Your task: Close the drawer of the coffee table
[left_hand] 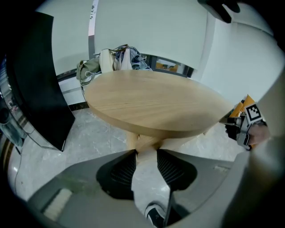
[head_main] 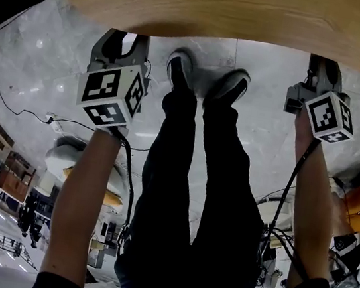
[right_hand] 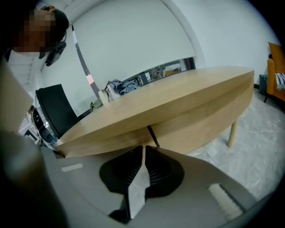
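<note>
The round light-wood coffee table (head_main: 221,5) fills the top of the head view, and its near edge hides both grippers' jaw tips. My left gripper (left_hand: 147,152) is open; only floor and the table's wooden base (left_hand: 143,141) show through the gap. My right gripper (right_hand: 143,149) is shut with nothing between its pads, close under the table's rim. A wooden band (right_hand: 196,120) runs beneath the top, with a dark seam (right_hand: 152,136). I cannot tell whether this is the drawer front. In the head view the left gripper (head_main: 120,47) and right gripper (head_main: 320,77) flank my legs.
My shoes (head_main: 178,66) stand on the marble floor by the table. A black panel (left_hand: 35,80) stands left of the table, with bags (left_hand: 116,58) behind it. A table leg (right_hand: 231,131) and an orange seat (right_hand: 277,80) are at the right. Cables (head_main: 30,114) cross the floor.
</note>
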Demonstrator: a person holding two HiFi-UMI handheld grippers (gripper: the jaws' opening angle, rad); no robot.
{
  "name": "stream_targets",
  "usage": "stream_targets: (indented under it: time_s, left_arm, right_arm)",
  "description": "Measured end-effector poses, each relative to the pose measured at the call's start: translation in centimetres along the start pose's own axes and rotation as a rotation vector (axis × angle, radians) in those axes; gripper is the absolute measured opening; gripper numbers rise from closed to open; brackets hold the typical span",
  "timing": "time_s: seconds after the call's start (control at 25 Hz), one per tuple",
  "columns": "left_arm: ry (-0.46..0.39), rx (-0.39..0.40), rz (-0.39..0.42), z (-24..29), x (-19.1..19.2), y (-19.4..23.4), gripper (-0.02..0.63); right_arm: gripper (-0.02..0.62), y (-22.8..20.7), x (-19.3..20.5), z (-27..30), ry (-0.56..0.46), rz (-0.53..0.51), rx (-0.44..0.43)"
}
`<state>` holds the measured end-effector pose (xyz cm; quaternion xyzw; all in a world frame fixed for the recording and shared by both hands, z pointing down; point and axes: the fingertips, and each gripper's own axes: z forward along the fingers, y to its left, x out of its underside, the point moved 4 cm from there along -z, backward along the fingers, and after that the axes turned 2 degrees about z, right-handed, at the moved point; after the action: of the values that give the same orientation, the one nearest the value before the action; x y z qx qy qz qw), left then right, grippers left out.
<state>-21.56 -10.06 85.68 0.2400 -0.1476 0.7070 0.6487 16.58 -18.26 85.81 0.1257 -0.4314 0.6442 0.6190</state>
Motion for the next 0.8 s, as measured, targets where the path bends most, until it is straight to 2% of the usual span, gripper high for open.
stream_targets:
  time_s: [0.2,0.44,0.64,0.8]
  left_arm:
    - [-0.018,-0.015,-0.008,0.4,-0.5,0.4,0.158]
    - [-0.018,-0.017,-0.004,0.3,-0.2,0.0,0.158]
    - [-0.037,-0.028,0.027,0.0,-0.1,0.3,0.144]
    - [-0.008,-0.052,-0.006,-0.9,1.6,0.7,0.144]
  right_arm:
    - [0.002,0.2,-0.3,0.7,-0.032,0.012,-0.012]
    - [0.002,-0.1,-0.1,0.4,-0.02,-0.013,-0.014]
    - [0.023,0.8,0.4,-0.2,0.016,-0.07,-0.028]
    - [0.024,0.9,2.0,-1.7,0.066,-0.06,-0.013]
